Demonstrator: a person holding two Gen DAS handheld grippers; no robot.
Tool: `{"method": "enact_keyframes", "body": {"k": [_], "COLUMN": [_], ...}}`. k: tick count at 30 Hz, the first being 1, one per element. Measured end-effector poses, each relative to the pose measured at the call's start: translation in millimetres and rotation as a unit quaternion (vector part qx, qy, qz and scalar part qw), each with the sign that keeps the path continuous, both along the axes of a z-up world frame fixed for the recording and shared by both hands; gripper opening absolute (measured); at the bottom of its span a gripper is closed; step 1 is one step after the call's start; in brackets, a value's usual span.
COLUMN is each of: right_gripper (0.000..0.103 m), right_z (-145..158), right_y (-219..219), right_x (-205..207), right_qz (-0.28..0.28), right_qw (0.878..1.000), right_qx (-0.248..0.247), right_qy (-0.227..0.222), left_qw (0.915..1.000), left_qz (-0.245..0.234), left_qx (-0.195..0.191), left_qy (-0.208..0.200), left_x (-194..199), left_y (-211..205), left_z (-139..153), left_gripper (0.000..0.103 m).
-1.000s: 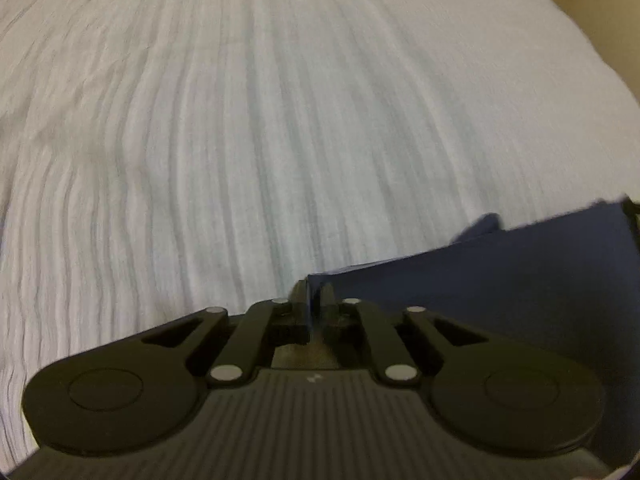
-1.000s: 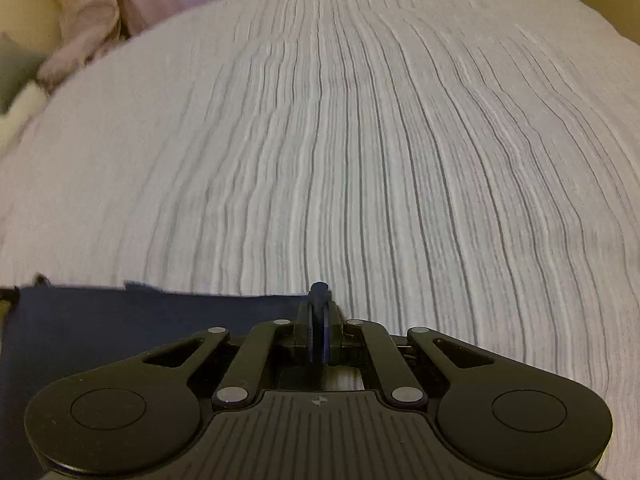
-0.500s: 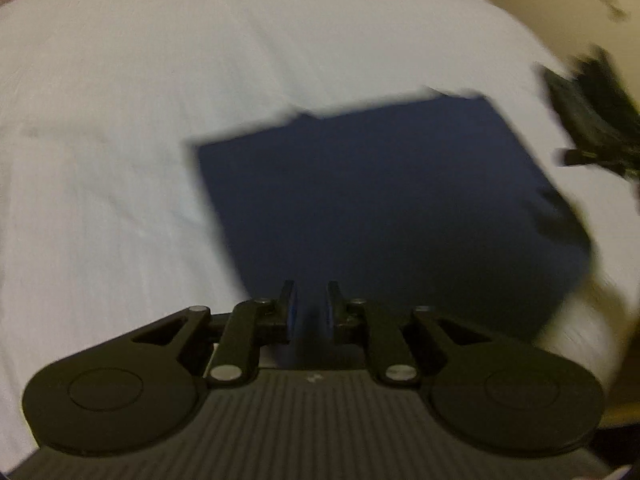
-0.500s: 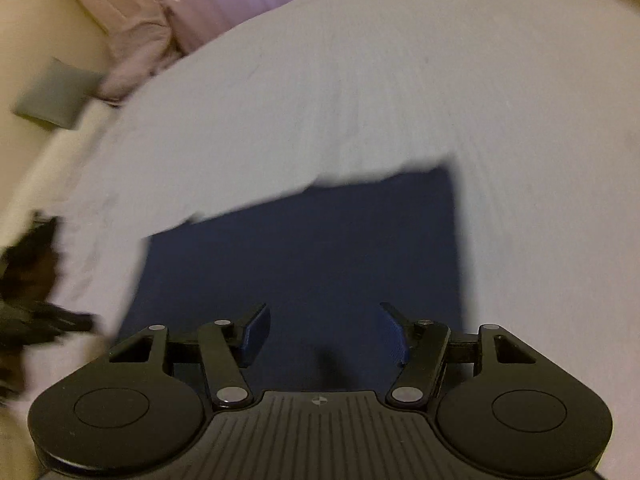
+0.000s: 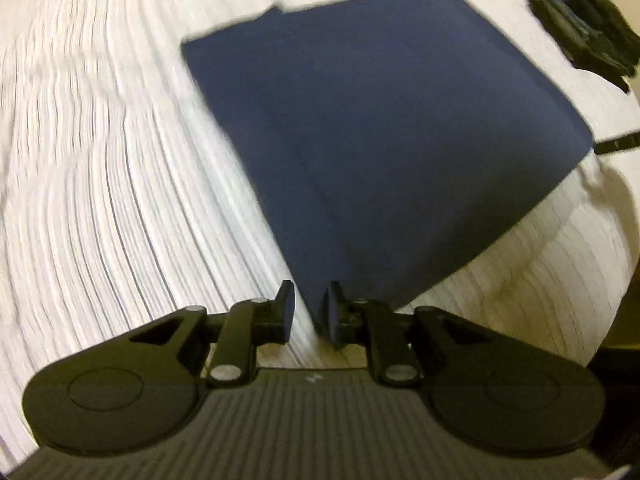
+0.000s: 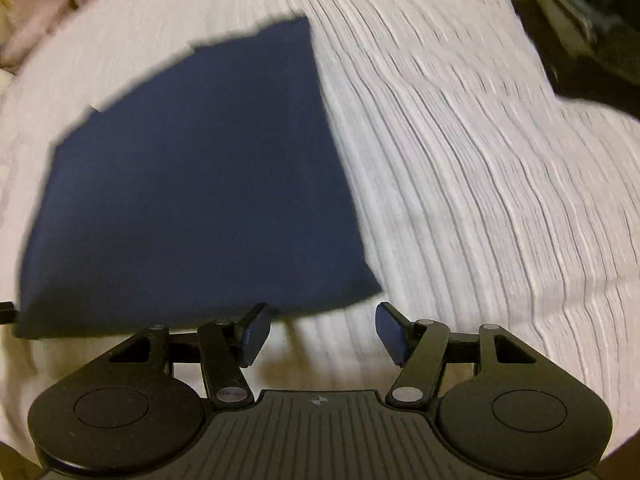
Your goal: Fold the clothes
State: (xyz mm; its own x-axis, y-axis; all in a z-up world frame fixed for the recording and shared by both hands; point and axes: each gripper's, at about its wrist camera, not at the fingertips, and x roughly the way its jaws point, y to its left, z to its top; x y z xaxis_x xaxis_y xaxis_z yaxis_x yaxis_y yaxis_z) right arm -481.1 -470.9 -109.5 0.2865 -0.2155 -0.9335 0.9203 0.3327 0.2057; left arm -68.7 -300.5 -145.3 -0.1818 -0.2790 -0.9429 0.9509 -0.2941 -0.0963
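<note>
Folded over since a second ago, the navy garment (image 5: 380,128) now lies as a flat rectangle on the white ribbed bedspread (image 5: 100,168), where before I had only its edge pinched in each gripper with bare bedding ahead. It sits just ahead of both my tools. My right gripper (image 6: 322,334) has let go: its jaws stand wide with nothing between them, the cloth's near edge just beyond the left pad. My left gripper (image 5: 310,314) is parted by a narrow gap; the garment's near corner reaches down into that gap against the right finger, though I cannot tell whether it is truly pinched.

I judge this cloth light, soft and limp, so it will sag and slide if lifted from one point. Better to take two neighbouring corners, pinching all layers together. Far right of my left tool I see the other gripper (image 5: 584,20).
</note>
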Motion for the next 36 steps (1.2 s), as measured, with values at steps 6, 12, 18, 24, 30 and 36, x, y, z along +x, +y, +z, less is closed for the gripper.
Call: {"method": "enact_keyframes", "body": {"k": [6, 12, 18, 24, 30, 36], "right_gripper": [0.063, 0.063, 0.063, 0.063, 0.063, 0.063], "right_z": [27, -22, -25, -39, -14, -3], "right_y": [29, 28, -1, -32, -9, 24], "right_x": [68, 114, 54, 2, 15, 58], "right_qz": [0.096, 0.196, 0.138, 0.02, 0.027, 0.021], "right_qw": [0.991, 0.978, 0.989, 0.999, 0.999, 1.0], "right_qx": [-0.064, -0.016, -0.022, 0.022, 0.009, 0.011], "right_qy": [-0.066, -0.068, -0.045, -0.025, -0.029, -0.009], "left_qw": [0.9977, 0.9955, 0.9961, 0.9944, 0.9946, 0.9895], "left_qz": [-0.04, -0.092, -0.089, -0.101, -0.099, -0.135], "left_qx": [-0.033, -0.012, -0.001, 0.012, 0.0, -0.013], "left_qy": [0.044, 0.02, 0.004, -0.027, -0.03, -0.048], "left_x": [-50, -103, -115, -115, -90, -63], "left_y": [-9, -11, -16, -22, -6, 4], "left_z": [13, -11, -5, 10, 40, 48], "left_gripper": [0.012, 0.018, 0.018, 0.02, 0.024, 0.027]}}
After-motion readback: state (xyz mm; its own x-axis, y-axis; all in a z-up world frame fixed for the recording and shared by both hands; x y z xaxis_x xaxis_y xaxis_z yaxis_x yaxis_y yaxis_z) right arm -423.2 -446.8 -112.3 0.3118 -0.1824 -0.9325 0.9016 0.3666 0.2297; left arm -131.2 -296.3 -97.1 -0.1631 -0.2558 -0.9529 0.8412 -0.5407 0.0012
